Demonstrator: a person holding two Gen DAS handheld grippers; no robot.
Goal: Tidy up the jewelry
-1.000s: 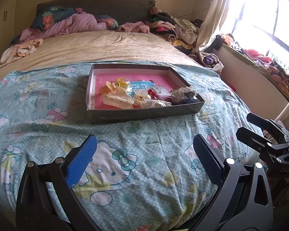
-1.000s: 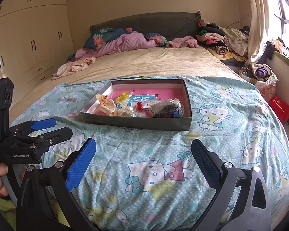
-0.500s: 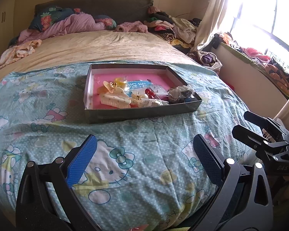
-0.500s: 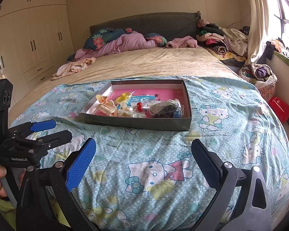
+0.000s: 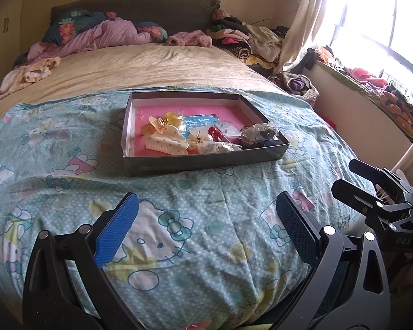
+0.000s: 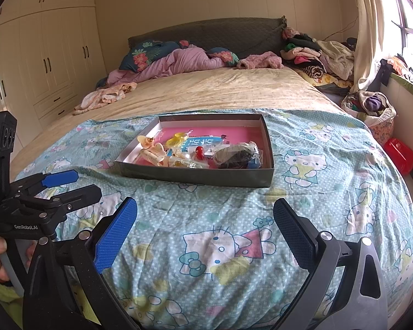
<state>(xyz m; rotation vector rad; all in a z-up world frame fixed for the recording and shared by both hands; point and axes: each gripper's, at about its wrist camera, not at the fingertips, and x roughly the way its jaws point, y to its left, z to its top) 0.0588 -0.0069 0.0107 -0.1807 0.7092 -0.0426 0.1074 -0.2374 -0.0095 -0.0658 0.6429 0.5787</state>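
A shallow grey box (image 5: 201,162) (image 6: 198,177) with a pink floor lies on the blue cartoon-cat sheet, a little ahead of both grippers. Inside it are cream hair claws (image 5: 166,143) (image 6: 154,152), a yellow clip (image 5: 171,118), a red bead piece (image 5: 213,131) (image 6: 199,150), a blue card (image 5: 195,122) and a clear bag of dark items (image 5: 258,134) (image 6: 238,155). My left gripper (image 5: 205,222) hangs open over the sheet, nothing between its fingers. My right gripper (image 6: 205,227) is open too, and it stands to the right of the left gripper (image 6: 62,188).
The bed (image 6: 206,90) runs back to a grey headboard with a pink duvet (image 6: 179,62) and heaped clothes (image 6: 316,52). White wardrobes (image 6: 41,55) line the left wall. A clothes basket (image 6: 371,110) and a red container (image 6: 399,155) sit in the gap right of the bed.
Both grippers stay open. The left wrist view has drifted slightly, so the box sits a touch lower and further left in it. The right wrist view is almost unchanged.
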